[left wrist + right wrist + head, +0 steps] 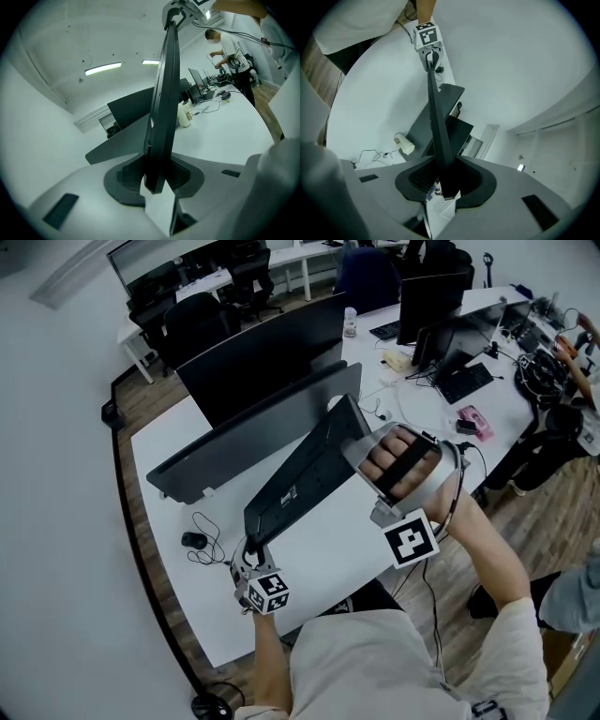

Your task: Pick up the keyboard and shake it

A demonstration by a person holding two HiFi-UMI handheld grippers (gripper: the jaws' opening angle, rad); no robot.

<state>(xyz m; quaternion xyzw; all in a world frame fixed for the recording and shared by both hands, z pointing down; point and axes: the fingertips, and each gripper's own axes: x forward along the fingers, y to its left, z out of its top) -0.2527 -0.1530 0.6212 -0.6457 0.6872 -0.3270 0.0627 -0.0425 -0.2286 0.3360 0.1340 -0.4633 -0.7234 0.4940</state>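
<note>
— Holding what, those two claws?
— Both clamp the slim black plastic keyboard [298, 482] edgewise: left gripper [251, 557] its near end, right gripper [361, 451] its far end, raised above the white desk [323, 554].

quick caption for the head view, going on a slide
Left gripper and right gripper clamp opposite ends of a black keyboard held tilted above the white desk.

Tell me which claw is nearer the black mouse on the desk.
Left. The left claw clamps the keyboard at its low end, just beside the mouse; the right claw clamps its raised end, much farther off.
</note>
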